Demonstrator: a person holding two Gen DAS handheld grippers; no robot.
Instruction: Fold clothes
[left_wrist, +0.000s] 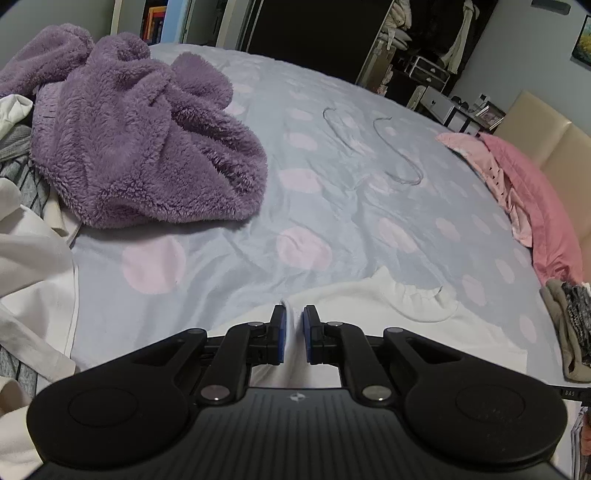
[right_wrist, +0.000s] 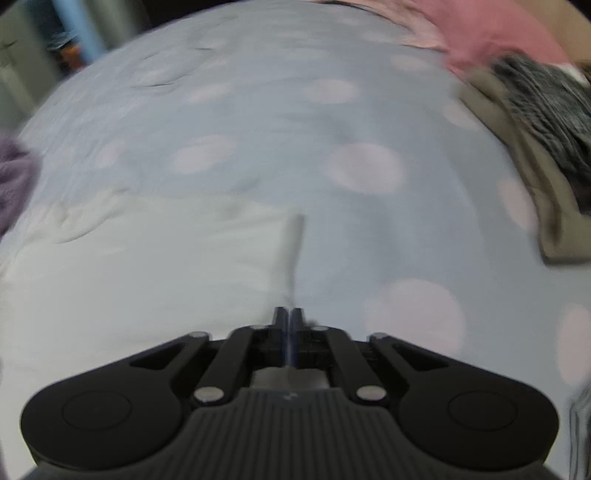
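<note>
1. Your left tongs (left_wrist: 294, 314) pinch a raised fold of the white garment (left_wrist: 369, 306); white cloth fills the narrow gap between the blue pads (left_wrist: 282, 334).
2. Your right tongs (right_wrist: 287, 315) are pressed together, pad against pad. A thin white edge of the garment (right_wrist: 147, 258) runs up from their tips, but the view is blurred, so you cannot tell whether any cloth is caught between them.
3. The white garment lies spread on the bed (left_wrist: 332, 206), at the near edge of the blue cover with pink dots. Its ruffled collar (left_wrist: 424, 299) rests flat on the cover, to the right of your left tongs.
4. The purple fleece garment (left_wrist: 147, 140) lies heaped on the bed, well apart from the white garment, towards the far left.
5. Two wire hangers (left_wrist: 395, 151) lie on the cover beyond the white garment, near the bed's middle.
6. A pink pillow (left_wrist: 532, 199) lies along the bed's right edge.
7. A folded olive and grey stack (right_wrist: 535, 147) lies on the bed, right of the white garment.
</note>
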